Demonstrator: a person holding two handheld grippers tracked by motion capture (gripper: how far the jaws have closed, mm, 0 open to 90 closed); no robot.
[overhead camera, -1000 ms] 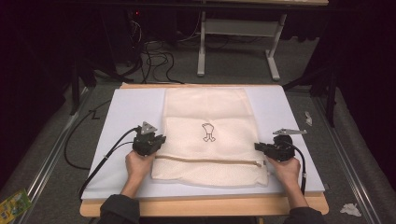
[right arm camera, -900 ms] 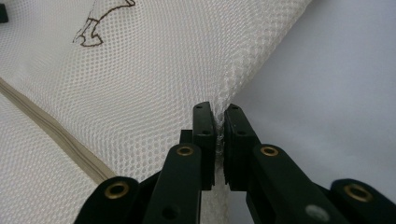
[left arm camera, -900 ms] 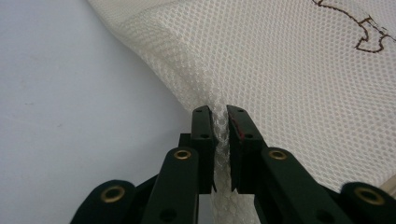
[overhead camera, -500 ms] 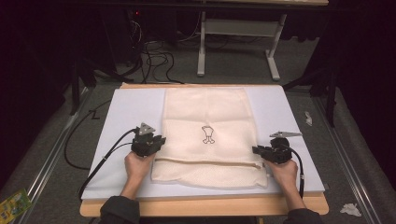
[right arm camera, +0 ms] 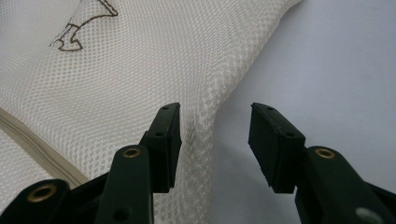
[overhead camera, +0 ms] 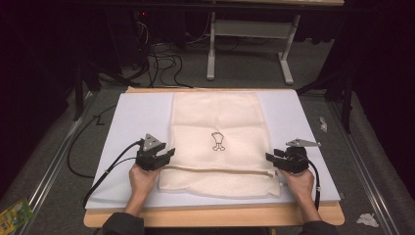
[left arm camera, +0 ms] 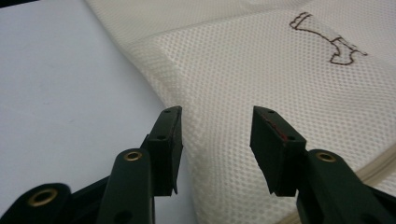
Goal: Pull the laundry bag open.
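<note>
Mesh bag (overhead camera: pixel 215 142) lies between left gripper (overhead camera: pixel 166 155) and right gripper (overhead camera: pixel 272 159), jaws apart.

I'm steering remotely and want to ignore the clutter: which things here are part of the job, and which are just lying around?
Part of the job:
- mesh bag, flat on the white pad
- left gripper, open at the bag's left edge
- right gripper, open at its right edge

Lying about:
- crumpled scraps on the floor
- cables behind the table
- green packet on the floor
</note>
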